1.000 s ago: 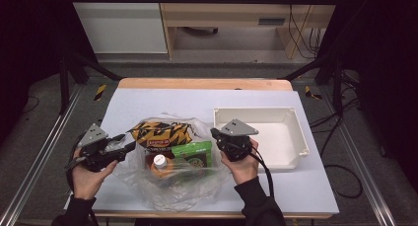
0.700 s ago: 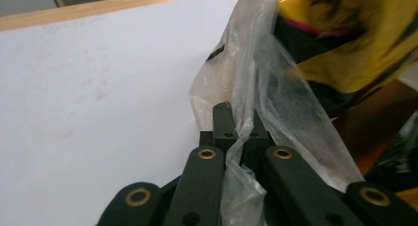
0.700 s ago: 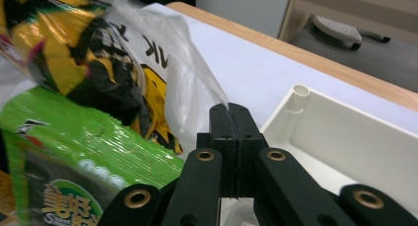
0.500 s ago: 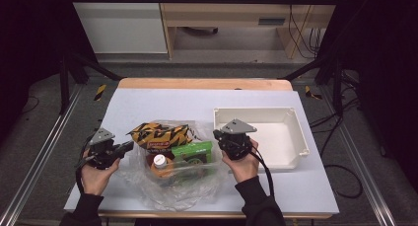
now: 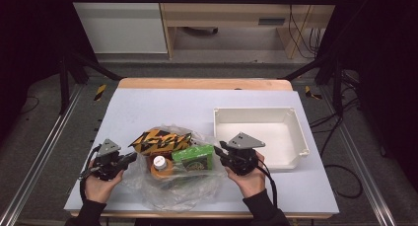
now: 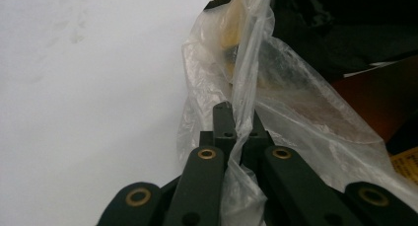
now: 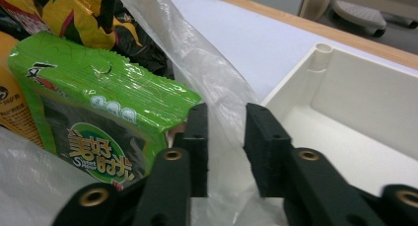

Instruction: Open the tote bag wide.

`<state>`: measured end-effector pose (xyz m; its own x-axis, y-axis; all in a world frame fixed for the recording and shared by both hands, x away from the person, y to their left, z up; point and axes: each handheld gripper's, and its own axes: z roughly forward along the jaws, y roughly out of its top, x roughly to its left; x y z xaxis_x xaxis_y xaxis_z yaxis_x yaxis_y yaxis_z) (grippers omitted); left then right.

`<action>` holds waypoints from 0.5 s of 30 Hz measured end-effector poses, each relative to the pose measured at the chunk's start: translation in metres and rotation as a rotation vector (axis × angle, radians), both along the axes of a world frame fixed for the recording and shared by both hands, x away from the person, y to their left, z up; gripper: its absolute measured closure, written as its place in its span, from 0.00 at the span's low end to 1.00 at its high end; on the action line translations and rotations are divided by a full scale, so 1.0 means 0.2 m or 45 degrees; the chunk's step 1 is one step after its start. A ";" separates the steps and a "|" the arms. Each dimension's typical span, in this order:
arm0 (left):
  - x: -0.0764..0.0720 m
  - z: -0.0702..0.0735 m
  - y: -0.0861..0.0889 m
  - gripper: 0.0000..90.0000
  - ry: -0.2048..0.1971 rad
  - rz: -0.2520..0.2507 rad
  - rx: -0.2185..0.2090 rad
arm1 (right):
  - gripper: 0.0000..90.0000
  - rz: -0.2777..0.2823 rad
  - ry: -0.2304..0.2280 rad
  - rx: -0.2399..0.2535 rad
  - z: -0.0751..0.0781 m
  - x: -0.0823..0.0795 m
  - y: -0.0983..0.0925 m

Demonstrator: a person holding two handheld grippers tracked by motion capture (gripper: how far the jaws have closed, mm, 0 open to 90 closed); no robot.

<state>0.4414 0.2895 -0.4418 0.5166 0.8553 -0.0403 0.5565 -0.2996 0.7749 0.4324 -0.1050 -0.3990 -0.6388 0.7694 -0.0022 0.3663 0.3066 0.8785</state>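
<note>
The clear bag (image 5: 172, 186) lies at the table's (image 5: 162, 105) 6 o'clock edge, holding a green packet (image 5: 199, 157), a yellow-black packet (image 5: 160, 142) and an orange tub (image 5: 160, 167); a white tray (image 5: 261, 134) sits at its 3 o'clock. The left claw (image 6: 235, 120) is pressed together, pinching the bag's film at the bag's 9 o'clock side. The right claw (image 7: 226, 137) has just been opening: its jaws stand partly spread with film between them, the pads not pressing on it.

The step looks like spreading the bag's mouth. To do it well, the left claw should keep its pinch firm while the right closes on a single layer of film, clear of the green packet's corner, before any pull.

The right gripper view shows that gap and the film inside it; the high view shows how both hands flank the bag. The left gripper view alone proves the film is truly caught.
</note>
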 end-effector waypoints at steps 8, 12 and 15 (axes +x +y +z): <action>0.01 -0.02 0.02 0.99 0.017 0.022 -0.009 | 0.76 0.034 0.005 0.002 0.02 -0.07 -0.08; 0.01 -0.03 0.02 0.99 0.021 0.022 -0.008 | 0.98 0.051 0.052 -0.030 -0.03 -0.10 -0.09; 0.01 -0.03 0.02 0.99 0.020 0.020 -0.010 | 1.00 0.069 0.078 -0.041 -0.06 -0.11 -0.08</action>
<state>0.4443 0.2940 -0.4487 0.5026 0.8628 -0.0552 0.5734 -0.2849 0.7682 0.4109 -0.1214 -0.4108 -0.6794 0.7336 0.0137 0.4009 0.3555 0.8443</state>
